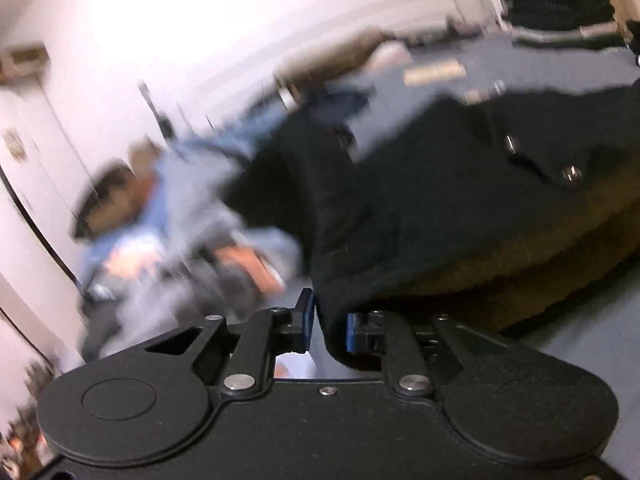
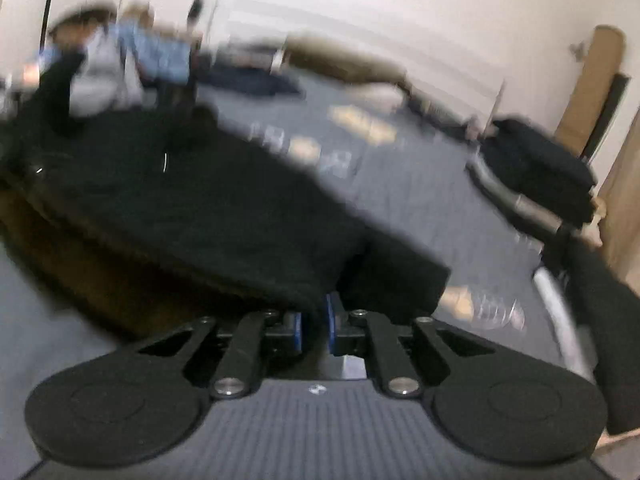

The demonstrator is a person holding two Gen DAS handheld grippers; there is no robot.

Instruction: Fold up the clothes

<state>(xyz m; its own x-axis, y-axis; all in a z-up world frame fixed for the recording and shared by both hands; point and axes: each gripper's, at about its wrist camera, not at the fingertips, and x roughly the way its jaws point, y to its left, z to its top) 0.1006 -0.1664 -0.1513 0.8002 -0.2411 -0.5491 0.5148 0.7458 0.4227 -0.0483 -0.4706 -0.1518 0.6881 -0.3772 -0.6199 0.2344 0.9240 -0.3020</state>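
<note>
The task item is a black garment (image 1: 460,208), a thick knitted or fleece piece with metal snap studs (image 1: 570,172) along one flap and a brown lining (image 1: 520,276) exposed at its underside. It lies spread over the blue-grey bed (image 2: 420,200), with its near hem raised off the surface at two points. The left tool (image 1: 329,326) is clamped on the hem fabric, which hangs between the blue pads (image 1: 306,316). The right tool (image 2: 314,322) is likewise closed on a fold of the same hem, with fabric filling the narrow gap between its fingers. The garment appears soft, limp and moderately heavy; it should drape and sag between the two hold points rather than keep its shape. The pile surface is judged to offer good friction, so slip is unlikely, but the doubled layers are bulky. The hem corners, or the edge close to them, are the preferred hold points, as they keep the panel taut for a straight fold. A stack of folded dark clothes (image 1: 556,4) rests at the far side of the bed. A person in a blue top (image 1: 168,208) is visible beyond, blurred.
</note>
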